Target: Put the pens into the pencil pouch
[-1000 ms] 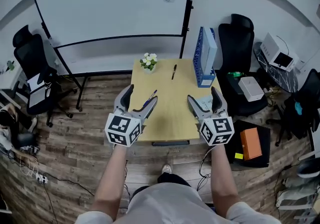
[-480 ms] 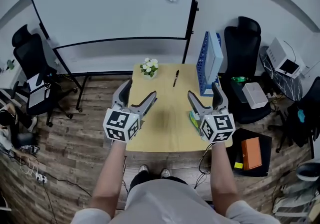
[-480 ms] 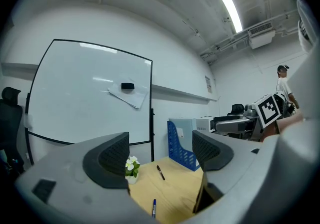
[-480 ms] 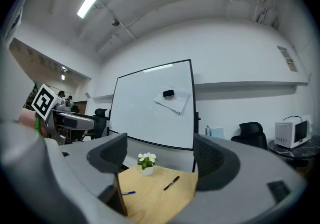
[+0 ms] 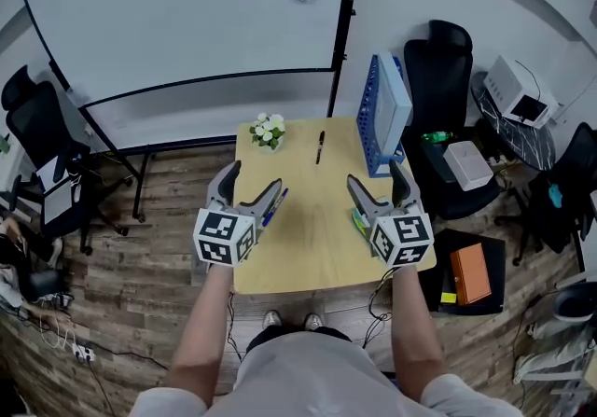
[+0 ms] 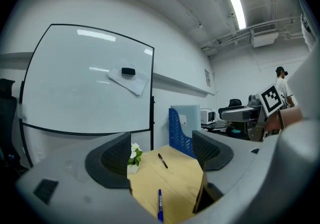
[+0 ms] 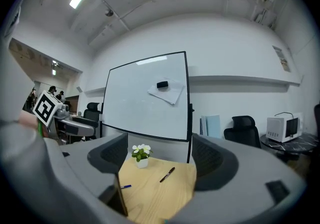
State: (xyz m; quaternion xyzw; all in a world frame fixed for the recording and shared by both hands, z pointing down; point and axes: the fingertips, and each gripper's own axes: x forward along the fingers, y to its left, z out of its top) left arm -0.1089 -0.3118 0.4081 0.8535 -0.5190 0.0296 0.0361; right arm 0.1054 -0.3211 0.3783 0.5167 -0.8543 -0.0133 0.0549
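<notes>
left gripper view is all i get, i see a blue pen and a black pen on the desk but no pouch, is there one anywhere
Observer: Head view shows a greenish item on the table, mostly hidden under the right gripper. It is probably the pouch.
Operator: is that gripper holding anything
Observer: No. The right gripper view shows its jaws apart with nothing between them.
Operator: where's the blue pen relative to my gripper
Observer: In the head view the blue pen pokes out just past the inner finger of the left gripper.
</notes>
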